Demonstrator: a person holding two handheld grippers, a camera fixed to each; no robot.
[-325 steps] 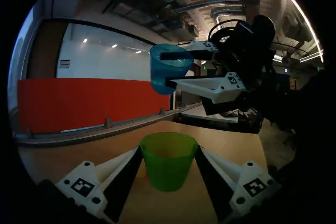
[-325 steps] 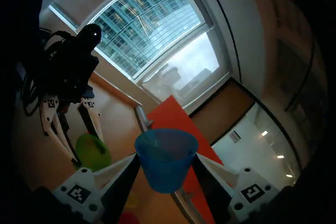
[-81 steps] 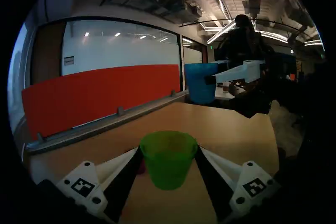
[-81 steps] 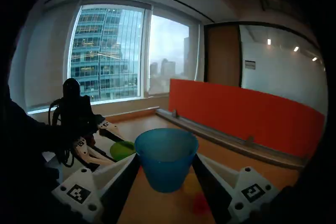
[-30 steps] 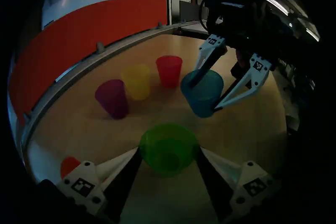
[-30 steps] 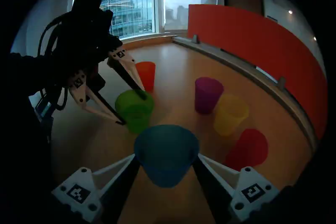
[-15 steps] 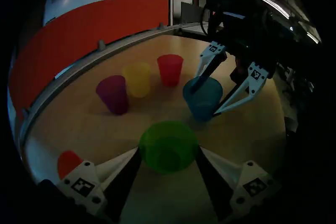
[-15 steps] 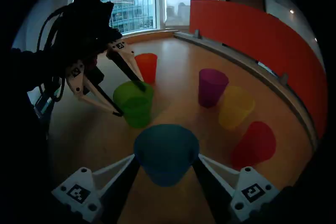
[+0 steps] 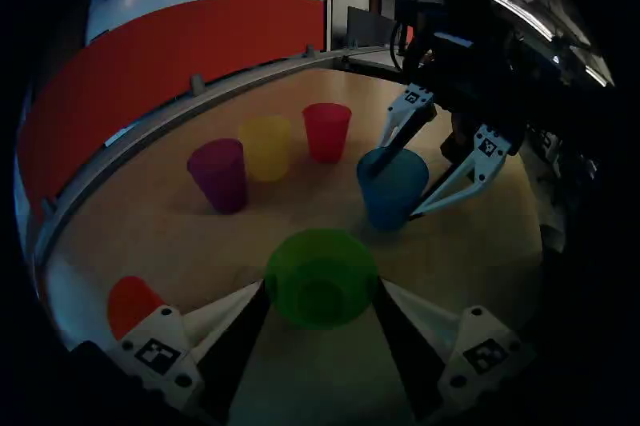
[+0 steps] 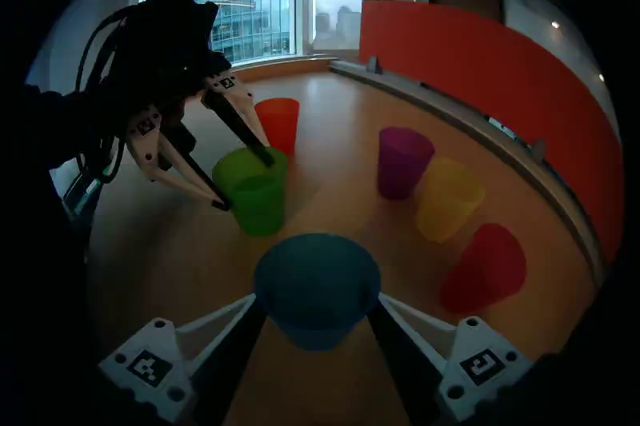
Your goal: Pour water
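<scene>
Evidently a set-down step. Judged: keep each cup level and release only once its base sits flat on the table (image 9: 160,242).
Left gripper view: left gripper (image 9: 320,298) narrow, both fingers clamped on the green cup (image 9: 320,274), low over the wood.
Right gripper view: right gripper (image 10: 316,306) likewise clamps the blue cup (image 10: 316,282) — upright, near the green one.

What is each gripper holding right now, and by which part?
The left gripper holds the green cup, the right gripper the blue cup, each by opposite sides of its upper wall.
</scene>
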